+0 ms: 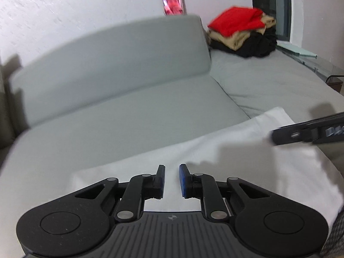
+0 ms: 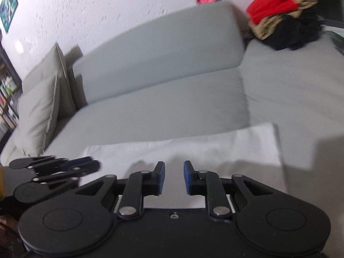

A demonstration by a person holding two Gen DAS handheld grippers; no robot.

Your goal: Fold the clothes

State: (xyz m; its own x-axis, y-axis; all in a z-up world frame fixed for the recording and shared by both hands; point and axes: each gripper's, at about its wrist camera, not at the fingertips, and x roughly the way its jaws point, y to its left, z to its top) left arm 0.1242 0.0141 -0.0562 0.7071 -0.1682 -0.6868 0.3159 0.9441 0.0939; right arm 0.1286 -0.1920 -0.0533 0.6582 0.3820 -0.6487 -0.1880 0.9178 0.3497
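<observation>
On grey sofa [image 1: 129, 111]: smooth white folded cloth [image 1: 215, 150].

White garment [image 2: 193, 150]: folded into a flat, long rectangle, lying on the grey sofa seat [image 2: 161, 111] near its front edge, edges fairly straight, surface smooth (slight motion blur). Pile of clothes [image 1: 243, 32]: red piece on top, tan beneath, black at the bottom, heaped loosely at the sofa's far end.

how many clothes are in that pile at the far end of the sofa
3 show: a red one on top, a tan one under it, and a black one at the bottom. More may be hidden inside the pile. The white cloth lies apart, near the tools.
</observation>
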